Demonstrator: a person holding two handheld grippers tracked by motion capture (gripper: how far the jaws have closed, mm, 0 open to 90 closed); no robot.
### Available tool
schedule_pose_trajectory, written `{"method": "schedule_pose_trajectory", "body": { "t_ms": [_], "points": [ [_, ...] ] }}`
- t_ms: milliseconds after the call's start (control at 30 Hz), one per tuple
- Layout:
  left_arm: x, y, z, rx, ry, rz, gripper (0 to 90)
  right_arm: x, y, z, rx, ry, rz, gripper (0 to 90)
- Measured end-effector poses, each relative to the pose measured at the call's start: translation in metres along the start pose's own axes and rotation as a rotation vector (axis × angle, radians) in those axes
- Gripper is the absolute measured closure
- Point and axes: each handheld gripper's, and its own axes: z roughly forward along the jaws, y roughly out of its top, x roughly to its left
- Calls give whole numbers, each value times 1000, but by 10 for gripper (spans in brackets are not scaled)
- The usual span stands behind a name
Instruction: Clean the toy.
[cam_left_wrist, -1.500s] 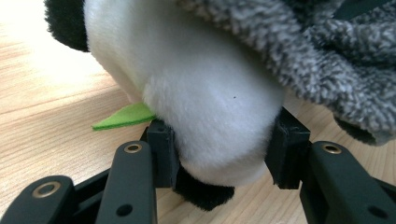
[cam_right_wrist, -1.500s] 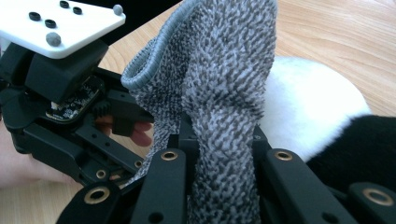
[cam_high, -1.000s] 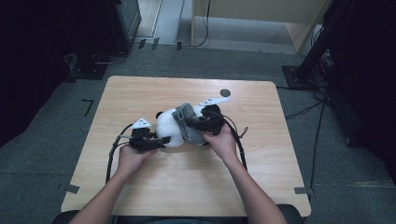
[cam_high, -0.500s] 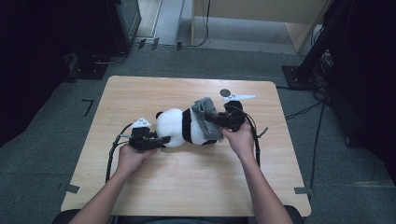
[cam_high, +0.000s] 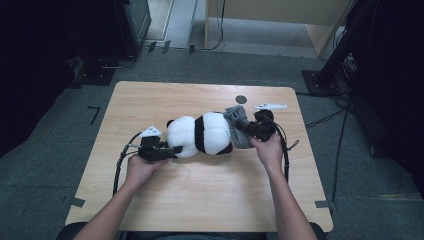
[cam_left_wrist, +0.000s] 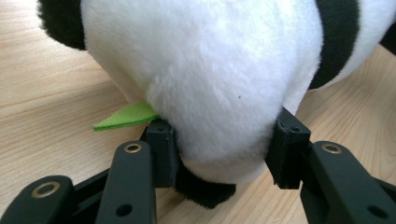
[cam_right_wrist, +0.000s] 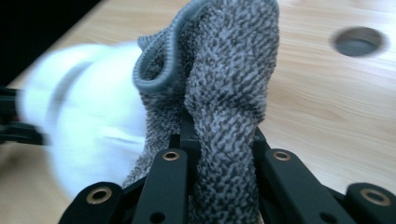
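A black and white panda plush (cam_high: 202, 134) lies lengthwise on the wooden table (cam_high: 165, 200). My left gripper (cam_high: 172, 149) is shut on its white head (cam_left_wrist: 205, 79), with one pad pressing into the fur on each side. A green felt leaf (cam_left_wrist: 126, 115) pokes out beside one pad. My right gripper (cam_high: 246, 129) is shut on a grey knit cloth (cam_high: 237, 124) bunched at the panda's right end. In the right gripper view the cloth (cam_right_wrist: 224, 88) is pinched between the jaws of my right gripper (cam_right_wrist: 219, 140), and the panda (cam_right_wrist: 84, 126) is blurred behind it.
A round hole (cam_high: 241, 99) is set in the table just beyond the right gripper, also seen as the round hole (cam_right_wrist: 359, 41) close by. A black cable (cam_high: 120, 165) trails from the left gripper. Dark stands and cables ring the table on the floor.
The right gripper has moved right with the grey cloth, sliding it from the panda's middle to its right end and baring the body. The left gripper has kept its hold and place.
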Motion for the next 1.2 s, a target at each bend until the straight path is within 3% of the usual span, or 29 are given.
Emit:
{"method": "schedule_pose_trajectory", "body": {
  "t_ms": [33, 167, 367, 567, 867, 933, 967, 1000, 1067, 1200],
  "points": [
    [0, -1, 0, 2, 0, 3, 526, -3, 0, -2, 7, -23, 5, 785],
    [0, -1, 0, 1, 0, 0, 523, -3, 6, -16, -46, -7, 19, 786],
    [-1, -1, 0, -11, 3, -3, 522, 39, 24, -28, -140, 78, -62, 785],
    [-3, 0, 0, -11, 10, -4, 520, 93, 26, 1, -99, 200, -158, 785],
    [-9, 1, 0, -24, 22, -10, 531, 144, 14, 61, 6, 276, -250, 784],
    [-10, 2, 0, -20, 21, -8, 539, 148, 7, 72, 40, 254, -276, 783],
    [-10, 2, 0, -14, 26, -5, 542, 146, 3, 77, 62, 221, -290, 782],
    [-10, 1, 0, -13, 27, 5, 544, 143, 1, 79, 56, 223, -296, 782],
    [-9, 2, 0, -10, 26, 3, 548, 131, 1, 79, 58, 262, -230, 782],
    [-8, 3, 0, -5, 21, -5, 551, 115, 6, 67, 40, 212, -218, 782]
  ]
}}
